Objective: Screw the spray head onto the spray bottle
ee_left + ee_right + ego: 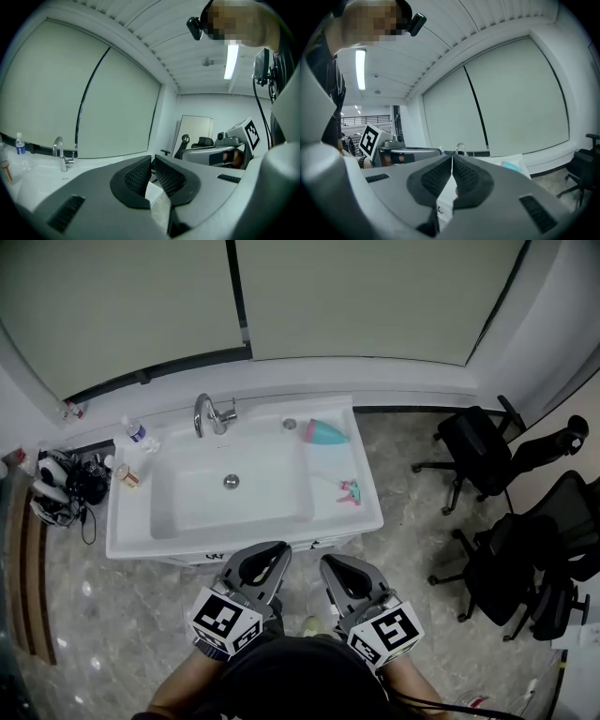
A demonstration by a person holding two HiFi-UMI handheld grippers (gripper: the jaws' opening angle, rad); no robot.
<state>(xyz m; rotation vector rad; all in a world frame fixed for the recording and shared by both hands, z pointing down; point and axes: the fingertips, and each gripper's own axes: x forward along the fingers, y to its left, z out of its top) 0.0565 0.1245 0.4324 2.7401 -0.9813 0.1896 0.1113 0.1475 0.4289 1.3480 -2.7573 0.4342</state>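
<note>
The spray head (350, 490) is small in the head view, a teal and pink shape whose parts cannot be told apart. It lies on the flat right ledge of the sink (371, 514), toward the front right corner. The spray bottle (325, 432) lies on its side on the same ledge near the back right corner, well apart from the head. In the right gripper view only a teal sliver of it shows past the gripper's own body, which blocks most of the sink. The left hand-held gripper (276, 549) and the right hand-held gripper (329, 565) hang side by side just in front of the sink's front edge, and the person holding them is cut off at the bottom of the head view. Both have their jaws pressed together with nothing between them, as each gripper view shows: left (152, 160), right (452, 157). The sink is a white basin with a chrome faucet (212, 414) at its back edge. A water bottle (137, 432) and a small brown bottle (127, 475) stand at its left side. Pale window blinds (375, 296) fill the wall behind. The floor (412, 549) is grey and marbled, with black office chairs (483, 451) at the right and a tangle of dark gear (67, 486) at the left, too jumbled to identify.
</note>
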